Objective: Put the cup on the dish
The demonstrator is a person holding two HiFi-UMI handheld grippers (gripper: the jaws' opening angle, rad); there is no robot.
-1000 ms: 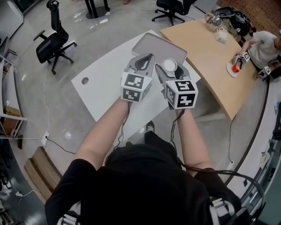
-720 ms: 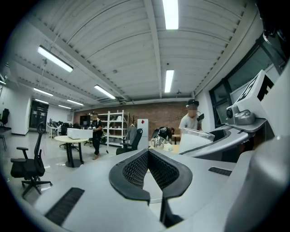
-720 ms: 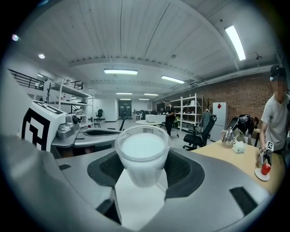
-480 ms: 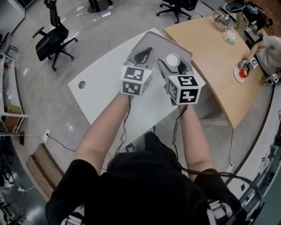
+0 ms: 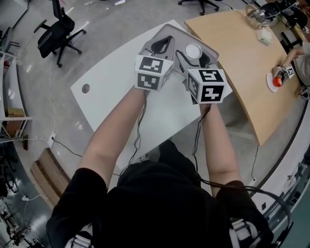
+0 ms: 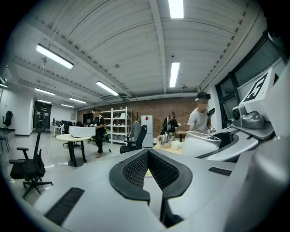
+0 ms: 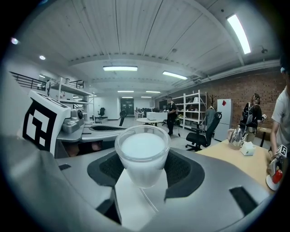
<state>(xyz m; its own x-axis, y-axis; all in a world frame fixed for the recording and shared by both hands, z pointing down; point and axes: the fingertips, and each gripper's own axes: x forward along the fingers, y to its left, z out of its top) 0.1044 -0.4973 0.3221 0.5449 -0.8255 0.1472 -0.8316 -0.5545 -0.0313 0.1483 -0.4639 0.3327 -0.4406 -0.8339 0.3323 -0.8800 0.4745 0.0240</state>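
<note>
A translucent cup (image 7: 142, 154) with a milky white inside stands upright between the jaws of my right gripper (image 7: 144, 171), which is shut on it. From the head view the cup (image 5: 193, 51) hangs over a grey square tray-like dish (image 5: 181, 35) at the far end of the white table (image 5: 111, 82). My left gripper (image 5: 162, 46) is held just left of it, above the same dish. Its jaws (image 6: 148, 153) meet at the tips with nothing between them. The cup (image 6: 199, 144) also shows at the right of the left gripper view.
A wooden table (image 5: 237, 53) adjoins on the right, with a kettle (image 5: 256, 14) and a white plate holding something red (image 5: 272, 81) beside another person's hands. A black office chair (image 5: 55, 31) stands on the floor at far left.
Both grippers have drifted a little forward over the grey dish, and the head view has shifted with them. The cup stays held in the right gripper throughout.
</note>
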